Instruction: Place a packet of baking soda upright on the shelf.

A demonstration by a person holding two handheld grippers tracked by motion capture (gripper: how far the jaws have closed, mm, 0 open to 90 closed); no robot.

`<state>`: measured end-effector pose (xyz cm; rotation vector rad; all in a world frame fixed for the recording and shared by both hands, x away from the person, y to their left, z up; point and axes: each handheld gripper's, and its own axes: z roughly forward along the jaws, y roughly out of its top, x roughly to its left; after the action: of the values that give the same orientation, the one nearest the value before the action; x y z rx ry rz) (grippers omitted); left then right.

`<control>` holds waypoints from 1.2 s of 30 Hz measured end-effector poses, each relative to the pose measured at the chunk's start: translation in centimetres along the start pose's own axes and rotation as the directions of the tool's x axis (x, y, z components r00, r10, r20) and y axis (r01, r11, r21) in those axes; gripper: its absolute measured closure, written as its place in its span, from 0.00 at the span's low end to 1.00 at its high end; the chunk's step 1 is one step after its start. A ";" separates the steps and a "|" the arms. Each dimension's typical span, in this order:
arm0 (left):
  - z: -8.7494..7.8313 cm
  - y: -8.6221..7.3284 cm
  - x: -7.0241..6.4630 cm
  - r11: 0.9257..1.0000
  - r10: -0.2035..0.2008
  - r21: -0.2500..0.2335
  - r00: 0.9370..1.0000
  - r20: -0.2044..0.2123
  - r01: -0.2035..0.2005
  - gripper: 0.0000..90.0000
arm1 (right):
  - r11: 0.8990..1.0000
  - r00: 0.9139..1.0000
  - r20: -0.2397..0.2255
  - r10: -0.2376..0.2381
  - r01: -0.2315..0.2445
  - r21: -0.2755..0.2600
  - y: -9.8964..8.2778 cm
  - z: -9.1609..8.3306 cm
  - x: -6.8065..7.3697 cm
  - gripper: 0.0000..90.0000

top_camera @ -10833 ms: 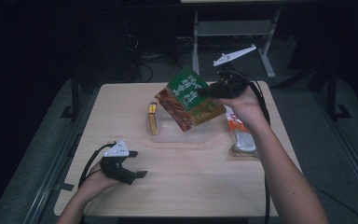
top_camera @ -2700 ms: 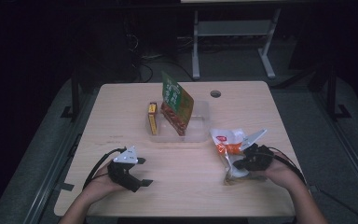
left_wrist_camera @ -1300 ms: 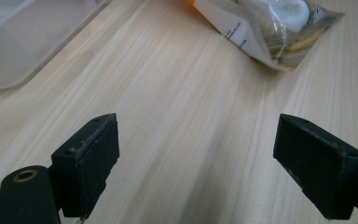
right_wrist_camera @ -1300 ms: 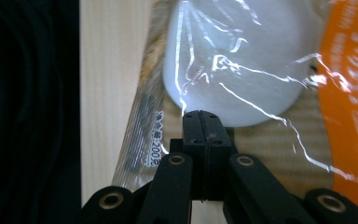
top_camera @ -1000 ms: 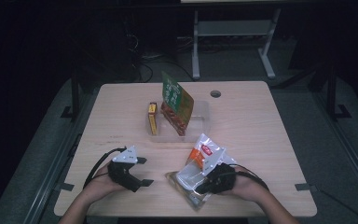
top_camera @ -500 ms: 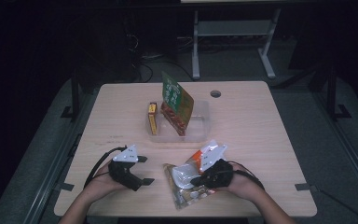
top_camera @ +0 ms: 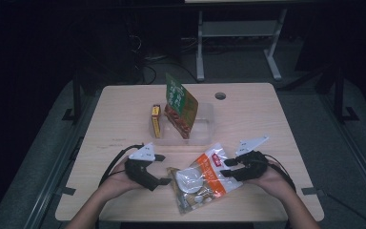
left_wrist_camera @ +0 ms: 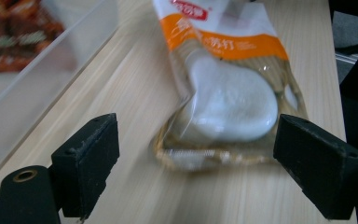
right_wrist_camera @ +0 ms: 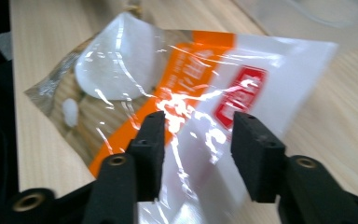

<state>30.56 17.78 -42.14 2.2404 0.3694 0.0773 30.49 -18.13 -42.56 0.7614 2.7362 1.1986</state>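
Observation:
A clear snack bag (top_camera: 201,179) with an orange band and a red label lies flat on the table near the front edge, between my two grippers. My left gripper (top_camera: 162,169) stands open just left of it; in the left gripper view the bag (left_wrist_camera: 228,88) lies ahead between the wide-apart jaws of that gripper (left_wrist_camera: 198,154), untouched. My right gripper (top_camera: 225,168) is at the bag's right end. Its jaws have just been opening and the right gripper (right_wrist_camera: 198,135) now hovers over the bag's (right_wrist_camera: 191,79) white end, pads apart and not pressing.
A clear plastic bin (top_camera: 206,128) stands mid-table with a green and red snack pack (top_camera: 180,105) upright in it. A small yellow box (top_camera: 156,121) stands against the bin's left side. A cable hole (top_camera: 220,96) is at the table's back.
The bag, held up by the right gripper before, now lies flat on the table. The right gripper has opened and drawn back to the right. The left gripper has edged toward the bag.

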 end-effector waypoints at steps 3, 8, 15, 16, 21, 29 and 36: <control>1.6 1.3 0.0 1.000 0.014 0.001 1.000 0.015 -0.014 0.15 | 0.999 0.999 0.029 0.039 -0.038 -0.026 -0.4 -0.8 -0.9 0.52; 4.1 2.2 0.5 0.999 0.005 0.051 1.000 0.010 -0.005 0.17 | 0.997 0.997 0.040 0.060 -0.059 -0.039 -0.7 -1.2 -1.2 0.48; 6.8 1.3 1.1 0.990 -0.108 0.099 0.987 0.122 0.096 0.37 | 0.997 0.997 0.047 0.066 -0.064 -0.046 -1.0 -1.5 -1.6 0.45; 6.8 1.3 1.1 0.990 -0.108 0.099 0.987 0.122 0.096 0.41 | 0.997 0.996 0.048 0.069 -0.066 -0.047 -1.0 -1.5 -1.6 0.44; 7.0 1.1 1.5 0.987 -0.138 0.111 0.974 0.180 0.119 0.53 | 0.994 0.995 0.032 0.092 -0.090 -0.054 -1.0 -1.4 -1.7 0.42; 6.6 1.1 1.5 0.990 -0.122 0.097 0.978 0.170 0.106 0.86 | 0.990 0.991 -0.019 0.131 -0.132 -0.047 -1.2 -0.9 -1.9 0.40; 5.7 1.5 0.5 0.999 -0.001 0.042 0.991 0.137 -0.005 0.98 | 0.990 0.989 -0.069 0.133 -0.135 -0.034 -1.3 -0.2 -2.2 0.39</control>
<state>32.38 12.79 -44.69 2.2727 0.2966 -0.0831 31.78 -20.06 -43.62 0.9311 2.7442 1.3216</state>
